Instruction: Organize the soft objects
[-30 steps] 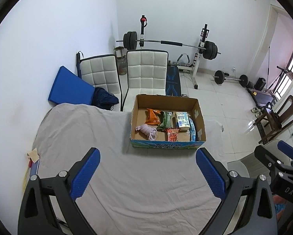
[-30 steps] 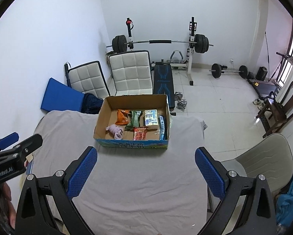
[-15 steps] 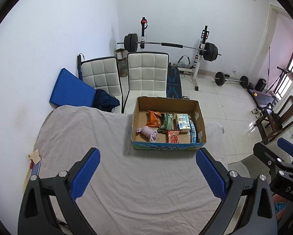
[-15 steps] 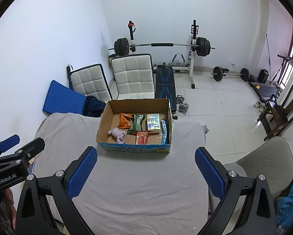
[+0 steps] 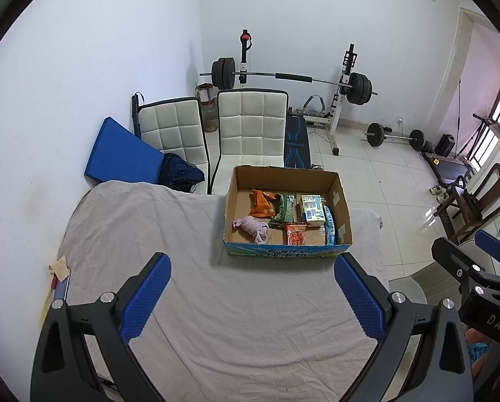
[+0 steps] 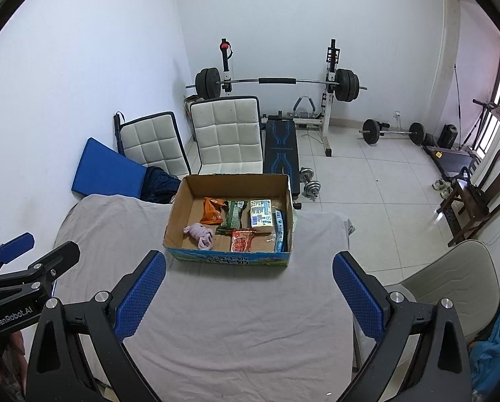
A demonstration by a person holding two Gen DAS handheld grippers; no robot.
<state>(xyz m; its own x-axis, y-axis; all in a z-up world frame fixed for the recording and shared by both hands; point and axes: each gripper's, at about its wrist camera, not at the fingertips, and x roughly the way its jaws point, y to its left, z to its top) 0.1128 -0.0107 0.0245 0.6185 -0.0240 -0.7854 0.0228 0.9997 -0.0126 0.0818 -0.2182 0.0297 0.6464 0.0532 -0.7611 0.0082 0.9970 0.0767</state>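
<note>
From my seat, the sheet-covered table [image 5: 216, 318] is bare under both claws, so there's room to sort. The cardboard box [image 6: 230, 258] sits just ahead of the right gripper [image 6: 250, 293]; left gripper [image 5: 251, 293] too. Both spread wide, empty. The pink cloth bundle [image 5: 251, 227] waits inside, front-left.

Both hand-held grippers have drawn back and risen slightly, so the cardboard box [image 5: 287, 244] looks lower in view.
</note>
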